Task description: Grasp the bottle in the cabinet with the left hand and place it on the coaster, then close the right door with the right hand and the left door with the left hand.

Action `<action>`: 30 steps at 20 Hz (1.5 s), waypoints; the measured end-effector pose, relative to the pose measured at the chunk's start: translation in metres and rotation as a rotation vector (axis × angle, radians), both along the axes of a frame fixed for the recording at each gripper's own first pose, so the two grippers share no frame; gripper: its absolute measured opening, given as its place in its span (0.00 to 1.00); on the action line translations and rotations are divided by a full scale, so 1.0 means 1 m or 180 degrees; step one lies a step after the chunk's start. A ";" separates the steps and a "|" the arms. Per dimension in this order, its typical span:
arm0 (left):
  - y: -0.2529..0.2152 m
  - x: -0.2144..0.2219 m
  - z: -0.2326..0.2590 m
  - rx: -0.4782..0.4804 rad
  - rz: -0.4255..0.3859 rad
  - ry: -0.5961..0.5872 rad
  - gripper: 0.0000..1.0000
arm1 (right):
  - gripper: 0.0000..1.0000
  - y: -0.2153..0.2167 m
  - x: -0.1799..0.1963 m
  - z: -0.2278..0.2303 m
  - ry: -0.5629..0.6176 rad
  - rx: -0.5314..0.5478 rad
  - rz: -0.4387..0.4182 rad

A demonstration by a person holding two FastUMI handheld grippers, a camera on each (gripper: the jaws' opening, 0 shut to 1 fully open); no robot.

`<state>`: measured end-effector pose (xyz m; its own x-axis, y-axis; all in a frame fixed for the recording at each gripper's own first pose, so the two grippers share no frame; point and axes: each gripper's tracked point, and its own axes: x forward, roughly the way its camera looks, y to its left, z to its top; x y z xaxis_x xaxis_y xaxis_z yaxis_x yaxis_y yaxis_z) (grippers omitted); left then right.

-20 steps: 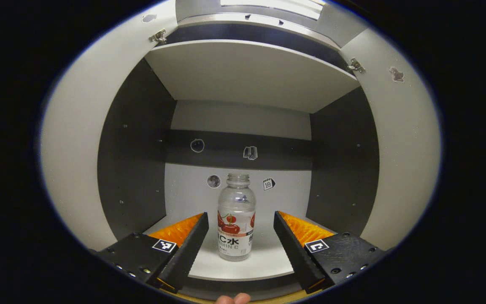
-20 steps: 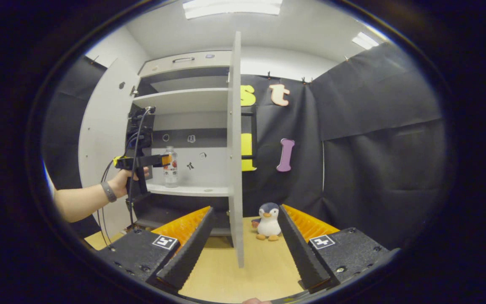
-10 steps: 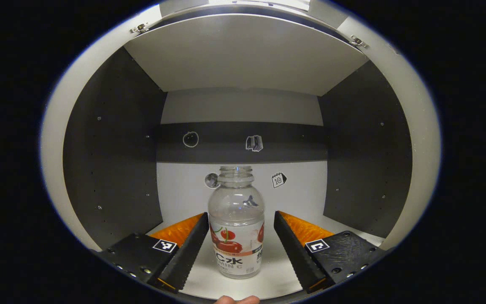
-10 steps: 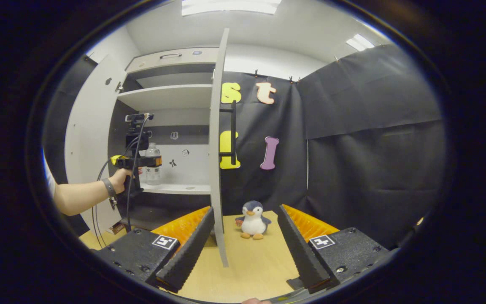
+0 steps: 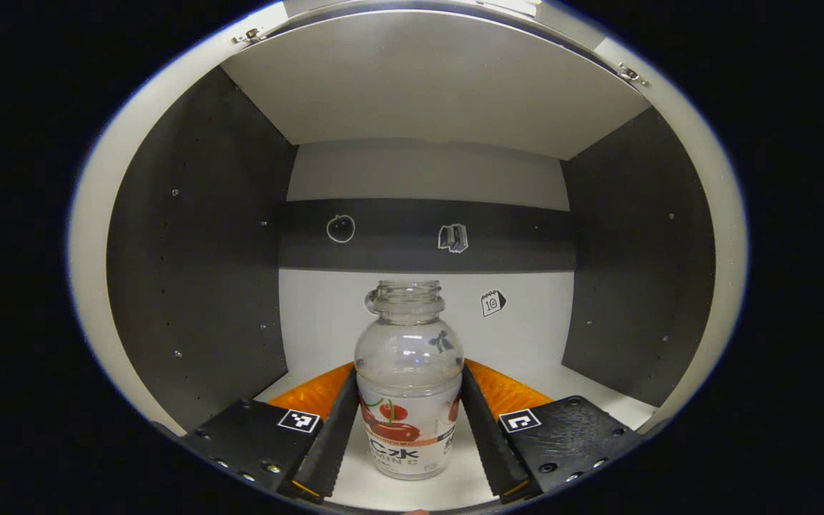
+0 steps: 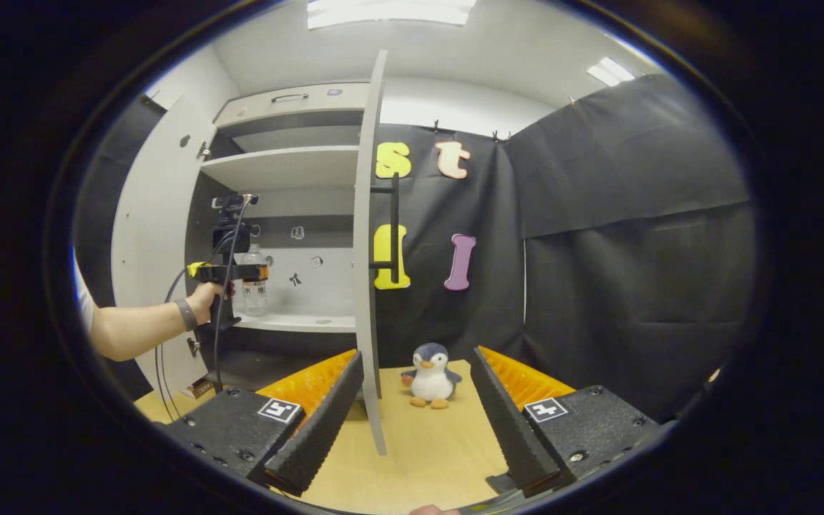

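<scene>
From my station, the left gripper (image 5: 406, 422) sat inside the cabinet (image 5: 197, 236), its jaws drawn in against both sides of the clear bottle (image 5: 408, 383). The bottle stood upright and uncapped on the white shelf (image 5: 584, 383), roughly central between the dark side walls, with its red fruit label at the level of the jaws. Small stickers dotted the back wall behind it. In the right gripper view I saw the same bottle (image 6: 254, 282) on the shelf, the left gripper (image 6: 240, 272) level with it, held by a hand (image 6: 209, 300) with a band on the wrist.

My right gripper (image 6: 412, 422) hung well back from the cabinet, above the wooden table (image 6: 426, 443), its jaws spread wide and holding nothing. The right door (image 6: 365, 236) stood open, edge-on to that camera, its lower end showing between the jaws, its dark bar handle (image 6: 393, 222) on the far face. The left door (image 6: 151, 236) was open too. A plush penguin (image 6: 430, 374) sat on the table just beyond the right door, in front of the black cloth.
</scene>
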<state>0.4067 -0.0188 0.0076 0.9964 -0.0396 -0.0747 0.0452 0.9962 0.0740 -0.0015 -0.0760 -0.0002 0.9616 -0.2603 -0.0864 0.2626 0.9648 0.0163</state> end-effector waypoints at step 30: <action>-0.046 -0.343 -0.250 0.0155 -0.0059 0.0215 0.76 | 0.99 0.069 -0.014 0.059 -0.0204 0.0051 0.0969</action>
<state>0.0634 -0.0653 -0.2422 0.9882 -0.0526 -0.1440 0.0700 0.9905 0.1186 -0.0151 -0.0071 0.0588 0.9988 0.0415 -0.0247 -0.0405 0.9984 0.0392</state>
